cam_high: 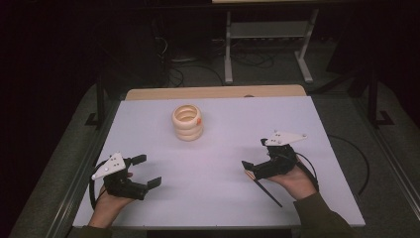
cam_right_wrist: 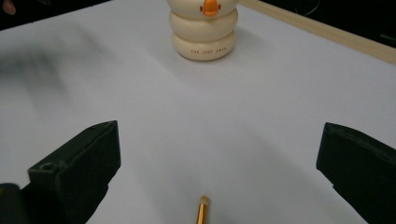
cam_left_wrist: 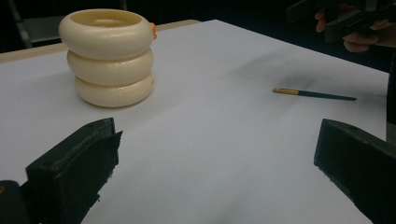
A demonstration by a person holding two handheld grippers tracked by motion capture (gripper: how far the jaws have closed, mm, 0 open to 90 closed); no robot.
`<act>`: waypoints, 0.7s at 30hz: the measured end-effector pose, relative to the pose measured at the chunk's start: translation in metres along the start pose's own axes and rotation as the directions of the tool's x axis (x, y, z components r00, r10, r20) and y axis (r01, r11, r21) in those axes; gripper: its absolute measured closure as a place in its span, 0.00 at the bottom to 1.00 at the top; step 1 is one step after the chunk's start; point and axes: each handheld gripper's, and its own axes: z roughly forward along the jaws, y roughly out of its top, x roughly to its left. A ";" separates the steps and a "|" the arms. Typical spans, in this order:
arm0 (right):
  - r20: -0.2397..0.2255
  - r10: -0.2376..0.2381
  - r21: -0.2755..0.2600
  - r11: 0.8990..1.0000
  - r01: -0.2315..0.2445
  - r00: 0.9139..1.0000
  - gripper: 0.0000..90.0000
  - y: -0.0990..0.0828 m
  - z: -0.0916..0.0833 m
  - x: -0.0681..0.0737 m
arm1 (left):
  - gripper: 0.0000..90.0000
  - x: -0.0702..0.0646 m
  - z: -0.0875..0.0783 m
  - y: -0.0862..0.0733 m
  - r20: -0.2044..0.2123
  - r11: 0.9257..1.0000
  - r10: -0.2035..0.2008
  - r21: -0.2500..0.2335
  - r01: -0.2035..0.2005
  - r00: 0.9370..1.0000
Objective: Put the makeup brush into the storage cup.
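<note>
step: approach to brush | right tool (cam_high: pixel 253 157) jaws spread, empty, over brush (cam_high: pixel 265 190) lying flat on worktop (cam_high: pixel 223 148), well apart from ringed holder (cam_high: pixel 187 123) | left tool (cam_high: pixel 146 171) spread, idle | next: lower, pinch handle

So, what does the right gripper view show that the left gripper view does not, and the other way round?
Right gripper view alone: the orange beak and small lettering on the cream ring-shaped holder, and the brush's gold tip between the wide-apart jaws of the right gripper.
Left gripper view alone: the holder's open top, the whole thin brush lying flat, and the person's other hand far off.
Both share: the holder, the brush, the white table, and open jaws that hold nothing.
</note>
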 end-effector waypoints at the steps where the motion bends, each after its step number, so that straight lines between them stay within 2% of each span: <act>1: -0.001 0.006 0.007 1.000 -0.006 1.000 0.00 0.000 0.000 0.001 | 0.00 0.000 0.000 0.000 -0.001 1.000 0.000 0.000 0.000 1.000; 3: 0.004 -0.004 0.022 1.000 0.004 1.000 0.00 0.000 0.001 0.001 | 0.00 0.000 0.000 0.000 -0.001 1.000 -0.002 -0.002 0.002 1.000; 13: 0.003 0.004 0.084 0.996 -0.005 1.000 0.00 0.000 0.003 0.001 | 0.00 -0.001 0.000 0.000 0.005 1.000 -0.006 -0.006 0.006 1.000; 21: 0.003 0.006 0.145 0.989 -0.006 1.000 0.00 0.002 0.006 0.001 | 0.00 -0.001 0.000 0.000 0.004 1.000 -0.007 -0.005 0.007 1.000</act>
